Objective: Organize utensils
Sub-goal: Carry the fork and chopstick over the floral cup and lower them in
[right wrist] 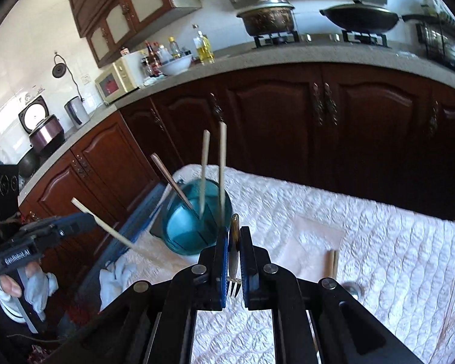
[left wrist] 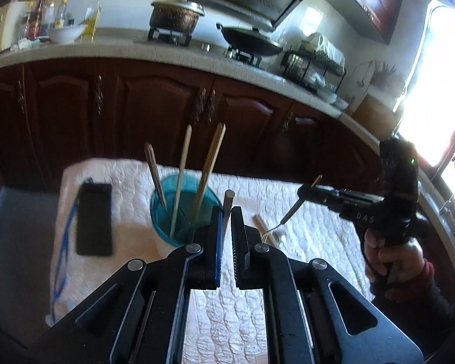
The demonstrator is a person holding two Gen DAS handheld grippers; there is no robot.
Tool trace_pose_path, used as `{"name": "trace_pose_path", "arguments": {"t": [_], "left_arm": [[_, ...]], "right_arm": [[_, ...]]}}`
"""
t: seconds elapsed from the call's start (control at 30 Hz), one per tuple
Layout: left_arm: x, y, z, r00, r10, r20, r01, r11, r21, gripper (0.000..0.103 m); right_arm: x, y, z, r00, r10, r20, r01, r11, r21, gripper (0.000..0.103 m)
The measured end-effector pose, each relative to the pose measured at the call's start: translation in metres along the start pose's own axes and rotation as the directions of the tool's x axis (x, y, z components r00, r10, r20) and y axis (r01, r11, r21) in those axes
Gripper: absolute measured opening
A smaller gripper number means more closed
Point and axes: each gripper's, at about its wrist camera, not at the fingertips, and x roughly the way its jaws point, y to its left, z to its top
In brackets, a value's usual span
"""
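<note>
A blue translucent cup (left wrist: 179, 212) (right wrist: 194, 221) stands on the white quilted cloth (left wrist: 303, 236) and holds three upright sticks, chopsticks among them (left wrist: 210, 163) (right wrist: 222, 166). My left gripper (left wrist: 226, 215) is shut on a chopstick (left wrist: 227, 209) just right of the cup; from the right wrist view this gripper (right wrist: 85, 218) holds the chopstick (right wrist: 112, 230) slanted, left of the cup. My right gripper (right wrist: 234, 236) is shut on a small fork (right wrist: 234, 273) with its tines pointing down; the fork also shows in the left wrist view (left wrist: 288, 215), right of the cup.
A black phone (left wrist: 94, 218) with a blue cord lies on the cloth left of the cup. Another chopstick (right wrist: 332, 262) and a metal spoon (right wrist: 353, 289) lie on the cloth to the right. Dark wooden cabinets and a kitchen counter stand behind.
</note>
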Motion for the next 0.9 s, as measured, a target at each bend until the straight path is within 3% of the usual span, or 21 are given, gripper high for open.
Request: {"name": "trace_pose_path", "arguments": {"t": [0.2, 0.47, 0.73, 0.9], "left_arm": [[-0.024, 0.002, 0.032, 0.997, 0.006, 0.072, -0.007, 1.000, 0.011, 0.004], [-0.033, 0.009, 0.062, 0.986, 0.065, 0.156, -0.070, 0.997, 0.023, 0.004], [-0.015, 0.021, 0.071, 0.975, 0.128, 0.180, -0.134, 0.991, 0.022, 0.005], [0.010, 0.030, 0.064, 0.974, 0.165, 0.155, -0.168, 0.986, 0.004, 0.004]], "right_arm": [[0.003, 0.018, 0.026, 0.999, 0.016, 0.036, -0.014, 0.999, -0.032, 0.006], [0.026, 0.032, 0.051, 0.998, 0.002, 0.056, 0.001, 0.999, -0.047, 0.006], [0.053, 0.038, 0.059, 0.998, -0.027, 0.054, 0.030, 0.998, -0.055, 0.006], [0.078, 0.037, 0.052, 0.998, -0.050, 0.027, 0.051, 0.998, -0.048, 0.006]]}}
